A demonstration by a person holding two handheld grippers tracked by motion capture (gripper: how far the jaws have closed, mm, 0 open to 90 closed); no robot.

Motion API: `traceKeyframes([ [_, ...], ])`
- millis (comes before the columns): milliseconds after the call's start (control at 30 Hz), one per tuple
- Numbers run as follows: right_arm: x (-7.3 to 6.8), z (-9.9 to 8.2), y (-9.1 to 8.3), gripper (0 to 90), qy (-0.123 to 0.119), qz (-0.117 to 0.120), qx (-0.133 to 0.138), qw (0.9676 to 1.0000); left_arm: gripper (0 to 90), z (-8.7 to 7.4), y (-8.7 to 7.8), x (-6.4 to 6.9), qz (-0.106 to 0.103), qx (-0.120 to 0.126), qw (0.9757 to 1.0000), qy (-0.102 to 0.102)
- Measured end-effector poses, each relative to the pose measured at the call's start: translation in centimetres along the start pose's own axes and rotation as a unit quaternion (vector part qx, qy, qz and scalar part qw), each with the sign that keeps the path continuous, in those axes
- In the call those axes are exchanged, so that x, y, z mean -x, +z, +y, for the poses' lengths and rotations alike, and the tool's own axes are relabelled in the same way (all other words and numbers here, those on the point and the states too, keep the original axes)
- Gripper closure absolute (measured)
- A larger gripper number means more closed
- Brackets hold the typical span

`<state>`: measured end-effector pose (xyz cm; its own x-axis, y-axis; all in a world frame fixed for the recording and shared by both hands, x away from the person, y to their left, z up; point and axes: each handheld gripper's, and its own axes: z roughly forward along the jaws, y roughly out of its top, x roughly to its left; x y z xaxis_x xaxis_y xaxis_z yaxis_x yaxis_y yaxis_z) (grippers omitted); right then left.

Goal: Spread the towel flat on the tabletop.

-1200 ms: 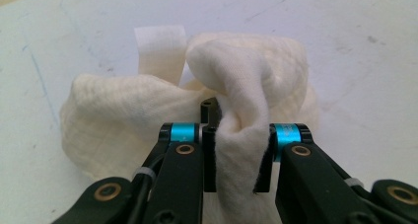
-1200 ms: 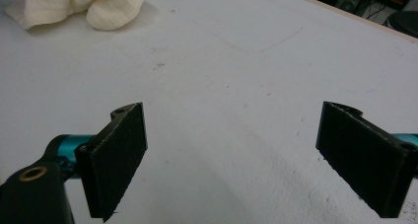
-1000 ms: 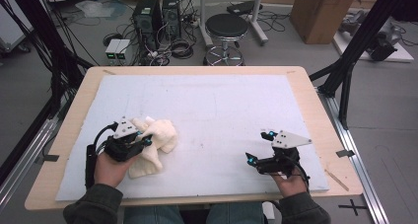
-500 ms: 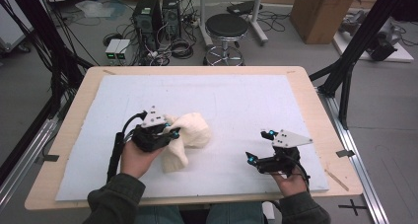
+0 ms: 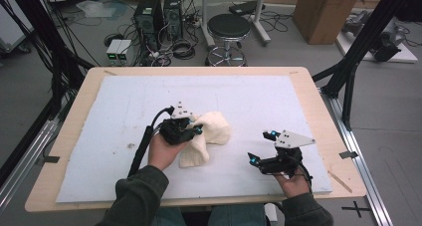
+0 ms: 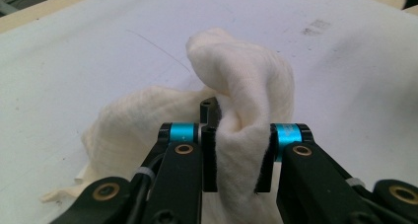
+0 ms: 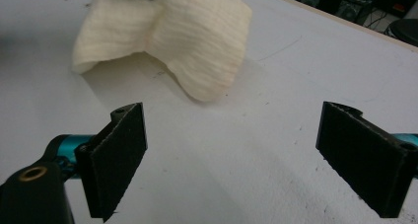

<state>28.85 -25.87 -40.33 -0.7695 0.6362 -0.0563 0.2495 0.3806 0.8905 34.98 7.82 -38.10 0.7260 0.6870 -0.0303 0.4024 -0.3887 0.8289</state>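
A crumpled cream cloth point(image 5: 215, 129) lies near the middle of the white mat point(image 5: 124, 101), partly bunched and lifted at its left side. My left gripper point(image 5: 195, 130) is shut on a thick fold of it. In the left gripper view the fold point(image 6: 246, 86) rises between the two black pads point(image 6: 209, 160), which press on it from both sides. My right gripper point(image 5: 261, 146) rests to the right of the cloth, near the front edge, jaws wide open and nothing between them. In the right gripper view the cloth point(image 7: 197, 31) hangs ahead of the open gripper point(image 7: 236, 150).
The mat covers a wooden table point(image 5: 328, 116) with a bare rim. A small dark smudge point(image 5: 132, 146) marks the mat at front left. Beyond the far edge stand a stool point(image 5: 229, 27), computer cases point(image 5: 159, 12) and a cardboard box point(image 5: 323, 12) on the floor.
My left gripper has slid to the right across the mat, dragging the cloth with it toward the middle. The right gripper has stayed where it was.
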Motion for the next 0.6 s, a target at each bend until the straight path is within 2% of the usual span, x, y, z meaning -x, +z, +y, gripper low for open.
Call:
traceKeyframes([
  [67, 0.0, 0.0, 0.0, 11.3, 0.0, 0.001, -0.002, 1.0, 78.2, -0.2, 1.1, -0.3, 0.001, -0.006, 0.9999, 0.009],
  [167, 0.1, 0.0, 0.2, 11.3, -0.002, 0.004, -0.001, 1.0, 75.3, -0.6, 2.6, -0.6, -0.002, -0.026, 0.9996, 0.006],
  [300, 0.1, -0.1, 0.3, 11.3, -0.001, 0.006, -0.002, 1.0, 69.6, -0.9, 3.8, -0.8, -0.007, -0.037, 0.9993, 0.005],
  [400, 0.1, -0.2, 0.4, 11.3, 0.001, 0.009, -0.007, 0.9999, 58.3, -0.9, 3.9, -1.0, -0.009, -0.039, 0.9992, 0.002],
  [467, 0.1, -0.2, 0.4, 11.3, 0.0, 0.009, -0.006, 0.9999, 51.6, -0.8, 3.5, -1.1, -0.009, -0.031, 0.9995, 0.0],
  [500, 0.1, -0.2, 0.4, 11.3, 0.001, 0.01, -0.006, 0.9999, 45.0, -0.7, 3.3, -1.2, -0.009, -0.027, 0.9996, -0.001],
  [600, 0.0, -0.2, 0.4, 11.3, 0.0, 0.009, -0.007, 0.9999, 40.5, -0.5, 2.4, -1.3, -0.012, -0.016, 0.9998, 0.003],
])
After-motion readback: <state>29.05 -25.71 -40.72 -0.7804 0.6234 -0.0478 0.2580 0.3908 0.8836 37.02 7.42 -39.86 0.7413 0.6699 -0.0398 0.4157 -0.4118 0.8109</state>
